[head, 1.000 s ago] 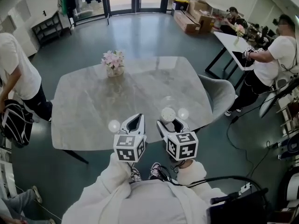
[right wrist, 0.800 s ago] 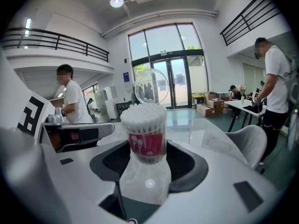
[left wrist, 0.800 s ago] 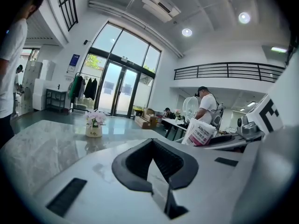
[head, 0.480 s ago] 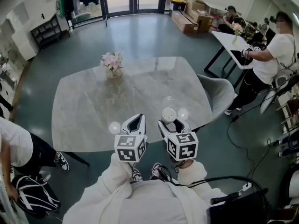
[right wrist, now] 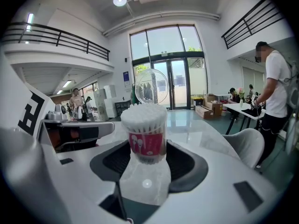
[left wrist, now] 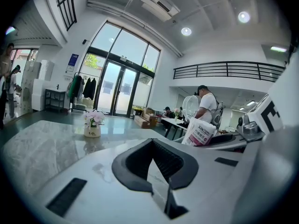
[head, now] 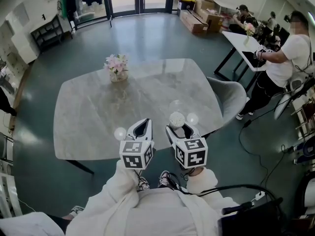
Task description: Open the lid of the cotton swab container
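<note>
The right gripper (right wrist: 146,155) holds the cotton swab container (right wrist: 145,139) upright, with its jaws closed on the lower part of the body, one pad on each side. In the head view the container is over the near edge of the table (head: 98,107), close to the person. The clear round lid (right wrist: 152,85) stands tilted up behind the container's mouth, and the white swab tips (right wrist: 144,115) are fully exposed. On this evidence the opening step appears complete. Whether the lid is hinged to the rim or only resting there cannot be determined. The left gripper (head: 142,124) is just beside the right one, jaws closed together with nothing between them, clear of the container. What remains is probably only to set the container down and release it
</note>
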